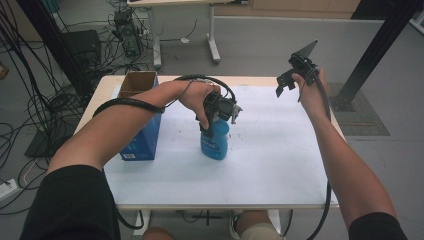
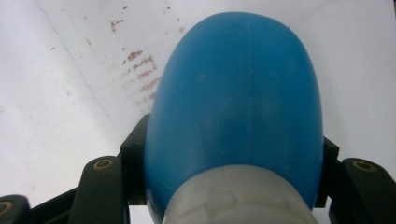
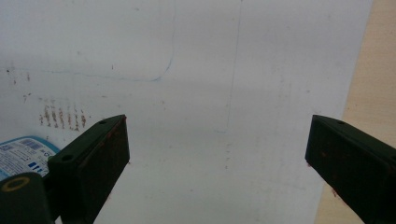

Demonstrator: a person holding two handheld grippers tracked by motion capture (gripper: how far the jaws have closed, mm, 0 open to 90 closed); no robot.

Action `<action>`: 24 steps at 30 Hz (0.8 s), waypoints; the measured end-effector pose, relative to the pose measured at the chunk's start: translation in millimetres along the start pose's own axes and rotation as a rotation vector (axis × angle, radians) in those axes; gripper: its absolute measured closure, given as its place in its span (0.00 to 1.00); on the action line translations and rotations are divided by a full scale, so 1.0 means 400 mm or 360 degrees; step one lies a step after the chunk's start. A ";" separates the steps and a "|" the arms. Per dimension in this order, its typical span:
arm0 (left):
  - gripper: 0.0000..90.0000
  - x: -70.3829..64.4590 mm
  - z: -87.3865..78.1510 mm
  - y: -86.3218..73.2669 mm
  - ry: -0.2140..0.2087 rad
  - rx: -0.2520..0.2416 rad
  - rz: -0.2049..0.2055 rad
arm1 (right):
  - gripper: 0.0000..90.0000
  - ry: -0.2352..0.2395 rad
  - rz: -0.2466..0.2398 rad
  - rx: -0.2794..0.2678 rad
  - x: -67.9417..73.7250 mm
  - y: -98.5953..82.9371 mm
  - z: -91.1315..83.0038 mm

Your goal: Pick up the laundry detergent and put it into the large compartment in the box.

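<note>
Blue bottle (image 1: 215, 142) stands upright on the white sheet (image 1: 270, 150) covering the desk (image 1: 107, 87), near the sheet's centre, slightly toward 9 o'clock. Body: smooth, rounded blue plastic, oval in section, with a faint moulded seam running along it; printed label on the front, text too small to read. Neck end: white ribbed cap or collar, seen close in the left gripper view (image 2: 238, 196).

Left hand-held gripper (image 1: 220, 112) comes down on the bottle from above; its jaws are clamped on the bottle's upper part, one black jaw on each side of the blue shoulder just below the white collar. Bottle base touches the sheet.

Right hand-held gripper (image 1: 292, 75) is held in the air over the sheet's 1 o'clock corner, well apart from the bottle; jaws stand wide apart with nothing between them. In the right gripper view, a corner of the bottle's label (image 3: 21, 156) lies at 8 o'clock.

Open blue carton (image 1: 142, 117) stands at 9 o'clock of the bottle, near but not touching. Sheet bears small brown smudges (image 2: 142, 74) beside the bottle.
</note>
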State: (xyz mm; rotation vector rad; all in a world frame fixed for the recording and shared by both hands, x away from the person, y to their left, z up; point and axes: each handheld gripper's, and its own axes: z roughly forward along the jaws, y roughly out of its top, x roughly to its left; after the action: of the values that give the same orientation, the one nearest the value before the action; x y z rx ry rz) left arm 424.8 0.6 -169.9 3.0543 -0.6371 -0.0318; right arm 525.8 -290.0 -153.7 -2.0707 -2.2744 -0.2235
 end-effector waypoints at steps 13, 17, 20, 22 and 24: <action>0.42 0.000 0.000 0.000 -0.0001 -0.0001 -0.0008 | 0.07 0.0004 0.0002 0.0001 -0.002 0.001 0.001; 0.42 0.000 0.000 0.001 -0.0006 0.0005 -0.0034 | 0.07 0.0003 0.0000 0.0002 0.000 0.002 0.003; 0.42 0.001 -0.001 0.002 -0.0011 0.0009 -0.0057 | 0.07 0.0003 -0.0003 0.0001 0.003 0.002 0.005; 0.42 -0.001 -0.002 0.001 -0.0010 0.0010 -0.0069 | 0.07 0.0001 -0.0009 0.0002 0.004 0.002 0.005; 0.42 -0.002 -0.003 0.002 -0.0018 0.0016 -0.0101 | 0.07 -0.0001 -0.0006 0.0004 0.006 0.003 0.006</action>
State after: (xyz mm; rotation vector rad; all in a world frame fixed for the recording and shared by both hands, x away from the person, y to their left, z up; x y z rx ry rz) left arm 423.8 0.0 -168.8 3.0856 -0.5420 -0.0467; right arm 526.8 -287.2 -155.6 -2.0658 -2.2777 -0.2198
